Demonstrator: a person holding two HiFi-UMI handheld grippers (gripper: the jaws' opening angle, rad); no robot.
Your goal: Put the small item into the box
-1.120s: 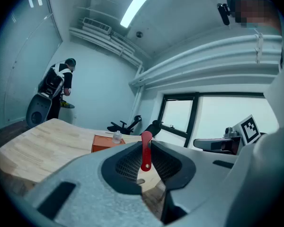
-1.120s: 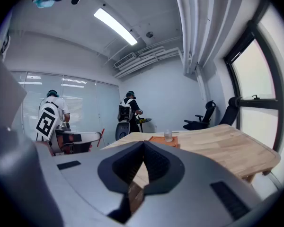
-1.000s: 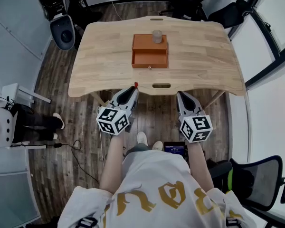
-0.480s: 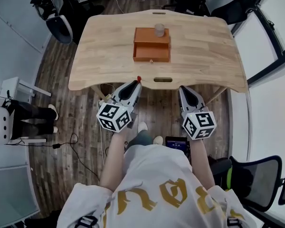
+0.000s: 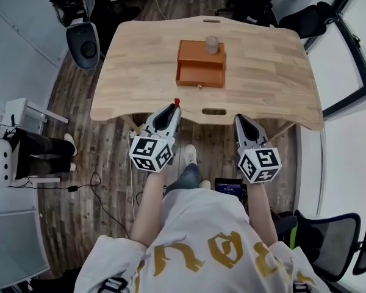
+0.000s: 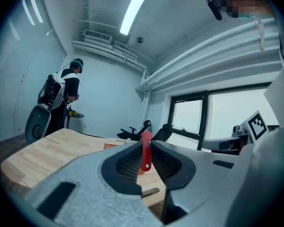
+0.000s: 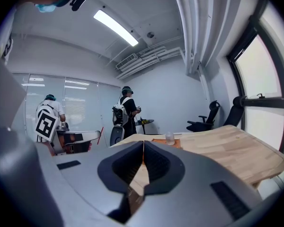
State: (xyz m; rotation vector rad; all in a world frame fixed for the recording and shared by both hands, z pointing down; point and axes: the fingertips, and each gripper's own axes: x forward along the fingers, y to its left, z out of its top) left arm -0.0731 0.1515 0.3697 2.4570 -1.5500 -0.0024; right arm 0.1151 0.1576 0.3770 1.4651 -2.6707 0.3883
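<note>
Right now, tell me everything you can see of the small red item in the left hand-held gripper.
The red item is a slim, flat strip that looks like smooth plastic, with rounded ends and a small pale spot near its lower end. It stands upright, edge-on to the left gripper view, clamped between the two jaws of the left hand-held gripper, which alone touch it. Its top pokes just past the jaw tips. In the head view it sits by the near edge of the wooden table.
</note>
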